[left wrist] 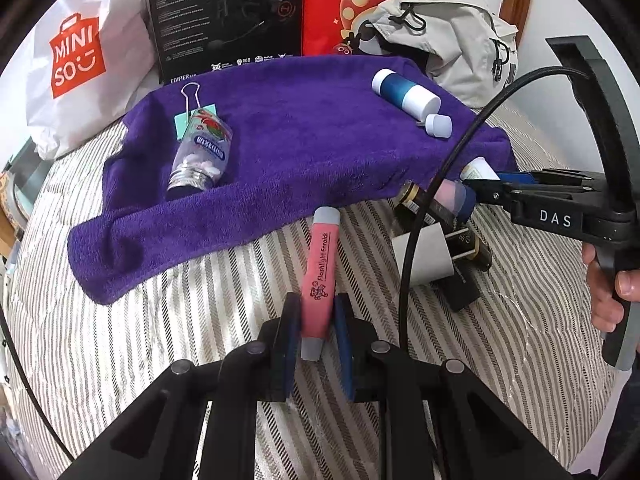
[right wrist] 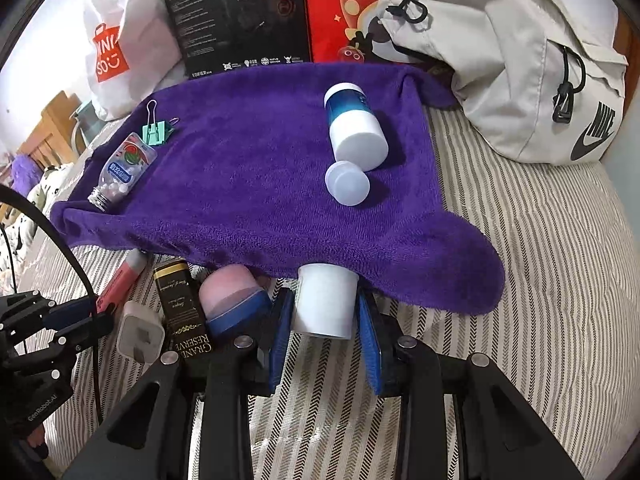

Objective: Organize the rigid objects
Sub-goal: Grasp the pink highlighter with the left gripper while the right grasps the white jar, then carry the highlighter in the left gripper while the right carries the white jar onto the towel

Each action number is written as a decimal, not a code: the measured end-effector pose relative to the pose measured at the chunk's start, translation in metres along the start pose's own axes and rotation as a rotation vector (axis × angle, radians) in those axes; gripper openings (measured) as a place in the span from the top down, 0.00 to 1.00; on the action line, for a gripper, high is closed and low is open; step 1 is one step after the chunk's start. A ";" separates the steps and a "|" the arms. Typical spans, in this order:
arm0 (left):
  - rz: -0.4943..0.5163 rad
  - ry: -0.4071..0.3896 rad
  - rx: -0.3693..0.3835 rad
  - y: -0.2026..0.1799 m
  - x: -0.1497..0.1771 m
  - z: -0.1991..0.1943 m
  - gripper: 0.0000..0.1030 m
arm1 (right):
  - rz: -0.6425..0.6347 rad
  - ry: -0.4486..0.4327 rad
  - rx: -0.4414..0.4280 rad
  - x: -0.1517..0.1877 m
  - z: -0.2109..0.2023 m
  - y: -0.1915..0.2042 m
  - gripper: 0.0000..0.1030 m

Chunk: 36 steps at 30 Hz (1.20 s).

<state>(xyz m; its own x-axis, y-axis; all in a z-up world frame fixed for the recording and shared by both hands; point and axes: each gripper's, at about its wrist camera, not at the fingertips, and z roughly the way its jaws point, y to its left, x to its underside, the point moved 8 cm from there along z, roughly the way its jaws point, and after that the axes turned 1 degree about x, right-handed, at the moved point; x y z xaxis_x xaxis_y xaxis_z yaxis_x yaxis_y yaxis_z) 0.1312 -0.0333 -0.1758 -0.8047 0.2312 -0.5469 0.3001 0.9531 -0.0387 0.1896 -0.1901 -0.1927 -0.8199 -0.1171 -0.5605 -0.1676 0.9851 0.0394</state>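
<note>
- Pink flashlight eraser (left wrist: 320, 276) is lying on the striped bed (left wrist: 200, 320) just off the purple towel (left wrist: 280, 140), with the left tongs (left wrist: 316, 328) clenched on its lower end.
- Right tongs (right wrist: 324, 316) are grasping a white tube (right wrist: 326, 304), its far end tucked under the towel edge.
- On the towel: clear candy bottle (right wrist: 124, 168) on its side with white pieces inside, beside a teal binder clip (right wrist: 156, 130).
- Blue and white bottle (right wrist: 354, 128) lies tipped over too, a small white cap (right wrist: 348, 182) just beside it. Can't tell what's in it.
- White charger (right wrist: 140, 336), black box (right wrist: 180, 304) and pink-topped blue jar (right wrist: 236, 296) sit clustered beside the right tongs.
</note>
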 end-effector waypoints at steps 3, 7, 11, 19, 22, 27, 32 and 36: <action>-0.006 -0.003 0.010 0.000 -0.001 0.000 0.83 | -0.009 0.002 -0.004 -0.001 -0.001 -0.001 0.71; -0.024 -0.002 0.020 0.006 0.001 -0.004 0.83 | -0.003 -0.001 -0.024 0.001 -0.008 -0.005 0.72; -0.043 -0.011 0.014 0.014 0.001 -0.011 0.83 | -0.006 -0.011 -0.043 0.004 -0.019 -0.009 0.72; -0.023 0.015 -0.019 0.013 0.005 -0.005 0.83 | -0.025 0.010 -0.021 0.018 -0.014 -0.014 0.72; -0.020 0.011 -0.032 0.012 0.006 -0.003 0.83 | -0.027 0.015 -0.011 0.020 -0.011 -0.015 0.72; -0.032 0.005 -0.025 0.013 0.002 0.000 0.83 | -0.039 0.006 0.010 0.018 -0.009 -0.012 0.71; -0.023 0.002 -0.018 0.012 -0.004 0.003 0.83 | -0.045 0.001 0.010 0.018 -0.008 -0.013 0.72; -0.036 -0.001 0.001 0.013 -0.003 -0.001 0.83 | -0.029 0.007 -0.021 0.019 -0.012 -0.016 0.72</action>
<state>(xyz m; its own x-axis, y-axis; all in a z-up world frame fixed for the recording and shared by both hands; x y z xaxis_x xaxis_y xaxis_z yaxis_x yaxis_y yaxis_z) 0.1370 -0.0212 -0.1744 -0.8146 0.1970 -0.5456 0.2716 0.9606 -0.0588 0.1704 -0.2095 -0.1941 -0.8183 -0.1465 -0.5557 -0.2026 0.9784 0.0403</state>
